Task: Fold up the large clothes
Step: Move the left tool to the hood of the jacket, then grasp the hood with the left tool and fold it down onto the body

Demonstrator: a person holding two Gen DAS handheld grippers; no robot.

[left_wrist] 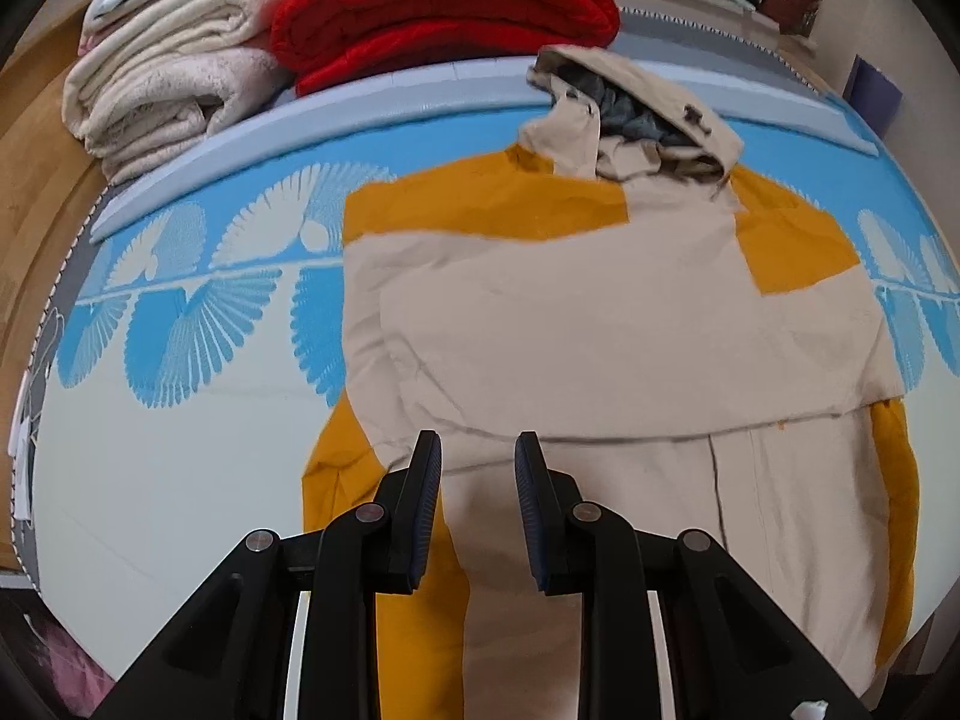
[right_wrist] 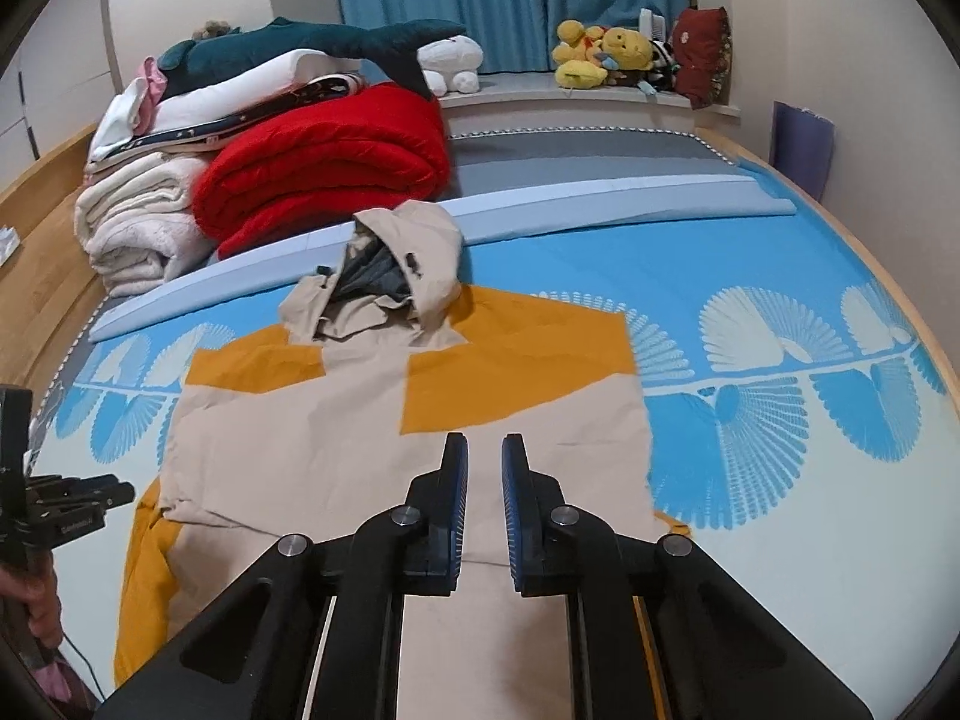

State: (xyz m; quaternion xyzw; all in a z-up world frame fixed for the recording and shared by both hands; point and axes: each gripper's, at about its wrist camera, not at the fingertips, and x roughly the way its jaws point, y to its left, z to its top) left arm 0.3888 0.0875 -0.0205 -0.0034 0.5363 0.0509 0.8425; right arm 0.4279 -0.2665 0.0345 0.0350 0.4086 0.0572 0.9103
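Observation:
A beige and mustard hooded jacket (left_wrist: pixel 600 312) lies flat on the bed, hood (left_wrist: pixel 636 114) at the far end, both sleeves folded across its body. It also shows in the right wrist view (right_wrist: pixel 360 450). My left gripper (left_wrist: pixel 478 450) is open and empty, hovering over the jacket's lower left part. My right gripper (right_wrist: pixel 485 450) is open and empty above the jacket's lower right part. The left gripper also appears at the left edge of the right wrist view (right_wrist: pixel 102 495), beside the jacket's left side.
The bed sheet (right_wrist: pixel 780 396) is blue and white with fan patterns. A folded red quilt (right_wrist: pixel 336 162) and cream blankets (right_wrist: pixel 138 222) are stacked at the far left. Plush toys (right_wrist: pixel 606 54) sit on the window ledge. A wooden bed frame (right_wrist: pixel 42 252) runs along the left.

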